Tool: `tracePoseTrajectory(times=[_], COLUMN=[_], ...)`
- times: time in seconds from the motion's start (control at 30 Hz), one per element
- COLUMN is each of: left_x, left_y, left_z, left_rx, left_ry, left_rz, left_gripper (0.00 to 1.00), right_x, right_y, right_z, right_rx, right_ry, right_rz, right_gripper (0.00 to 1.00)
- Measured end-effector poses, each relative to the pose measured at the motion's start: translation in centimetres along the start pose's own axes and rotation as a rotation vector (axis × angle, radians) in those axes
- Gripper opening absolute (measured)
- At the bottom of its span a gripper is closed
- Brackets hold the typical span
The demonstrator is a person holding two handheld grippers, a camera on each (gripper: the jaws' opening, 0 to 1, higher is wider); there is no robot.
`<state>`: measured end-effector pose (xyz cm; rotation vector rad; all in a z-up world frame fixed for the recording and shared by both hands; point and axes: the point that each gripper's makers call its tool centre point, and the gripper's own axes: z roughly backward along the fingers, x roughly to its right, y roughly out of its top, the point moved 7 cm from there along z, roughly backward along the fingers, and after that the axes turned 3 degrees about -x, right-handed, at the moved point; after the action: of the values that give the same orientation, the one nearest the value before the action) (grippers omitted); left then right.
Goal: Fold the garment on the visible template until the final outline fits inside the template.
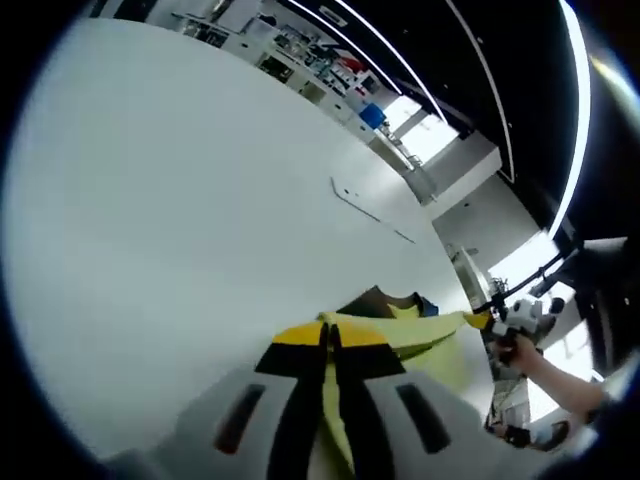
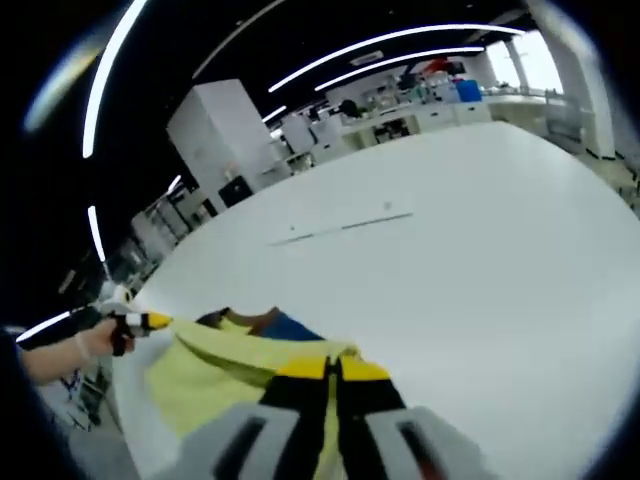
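A yellow garment (image 1: 425,335) with a brown and blue neck part (image 1: 385,300) hangs stretched between my two grippers above the white table (image 1: 200,200). In the left gripper view my left gripper (image 1: 328,335) is shut on one edge of it. My right gripper (image 1: 482,320), held by a hand, pinches the far end. In the right gripper view the right gripper (image 2: 332,368) is shut on the yellow garment (image 2: 225,355), and the left gripper (image 2: 152,321) clamps its other end. A thin template line (image 1: 365,210) (image 2: 345,227) is marked on the table beyond the cloth.
Lab benches and shelves line the far side of the table, with a blue box (image 1: 372,115) (image 2: 467,90) among them. A tall white cabinet (image 2: 215,130) stands at the back left. The table's edge (image 2: 130,400) runs close under the garment.
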<state>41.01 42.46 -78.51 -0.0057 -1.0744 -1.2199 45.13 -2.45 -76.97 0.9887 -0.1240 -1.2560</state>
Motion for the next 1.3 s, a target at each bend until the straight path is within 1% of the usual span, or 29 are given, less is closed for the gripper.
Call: tracePoseTrajectory(times=[0.07, 0.27, 0.33, 0.43, 0.5, 0.53, 0.6, 0.7, 0.77, 0.9, 0.93, 1.03, 1.1, 1.17, 1.23, 1.3], left_x=[-0.3, 0.2, -0.1, 0.1, 0.3, 0.7, 0.4, 0.5, 0.6, 0.3, 0.1, 0.5, 0.7, 0.9, 1.1, 1.4], left_y=[-0.2, -1.4, -1.1, -1.3, -1.4, -1.6, -1.4, -1.3, -1.2, -0.8, -0.6, -0.9, -1.1, -1.2, -1.2, -1.3], left_z=[-0.1, -0.2, -0.2, -0.2, -0.1, 0.0, 0.0, 0.1, 0.1, 0.1, 0.2, 0.5, 0.7, 0.9, 1.2, 1.3], left_rx=[-0.005, -0.023, -0.022, -0.030, -0.033, -0.028, -0.031, -0.028, -0.023, -0.029, -0.030, -0.036, -0.044, -0.046, -0.053, -0.059], left_ry=[0.006, 0.022, 0.021, 0.017, 0.013, 0.011, 0.011, 0.001, -0.005, -0.010, -0.017, -0.025, -0.029, -0.032, -0.046, -0.057], left_rz=[0.005, -0.003, -0.008, -0.023, -0.068, -0.089, -0.085, -0.055, -0.058, -0.123, -0.135, -0.150, -0.172, -0.188, -0.228, -0.261], left_gripper=[0.00, 0.00, 0.00, 0.00, 0.00, 0.00, 0.00, 0.00, 0.00, 0.00, 0.00, 0.01, 0.02, 0.07, 0.13, 0.18], right_x=[0.2, -0.1, 0.0, -0.2, -0.2, -0.5, -0.4, -0.5, -0.6, -0.6, -0.6, -0.4, -0.5, -0.4, -0.3, -0.2], right_y=[-0.2, -0.8, -0.9, -1.0, -1.0, -1.1, -1.1, -1.2, -1.2, -1.0, -1.0, -1.0, -1.0, -0.9, -0.7, -0.7], right_z=[-0.2, -0.4, -0.5, -0.4, -0.4, -0.3, -0.3, -0.2, -0.2, -0.1, 0.0, 0.3, 0.5, 0.5, 0.5, 0.5], right_rx=[-0.006, -0.017, -0.017, -0.023, -0.026, -0.027, -0.031, -0.035, -0.034, -0.031, -0.031, -0.030, -0.028, -0.028, -0.025, -0.029], right_ry=[-0.003, -0.008, -0.010, -0.012, -0.012, -0.012, -0.013, -0.008, -0.005, -0.006, -0.009, -0.009, -0.011, -0.016, -0.008, 0.000], right_rz=[-0.011, -0.022, -0.024, -0.018, -0.007, -0.001, -0.001, -0.008, -0.006, 0.043, 0.044, 0.060, 0.084, 0.099, 0.128, 0.144], right_gripper=[0.00, 0.00, 0.00, 0.00, 0.00, 0.00, 0.00, 0.00, 0.00, 0.00, 0.02, 0.07, 0.12, 0.20, 0.24, 0.32])
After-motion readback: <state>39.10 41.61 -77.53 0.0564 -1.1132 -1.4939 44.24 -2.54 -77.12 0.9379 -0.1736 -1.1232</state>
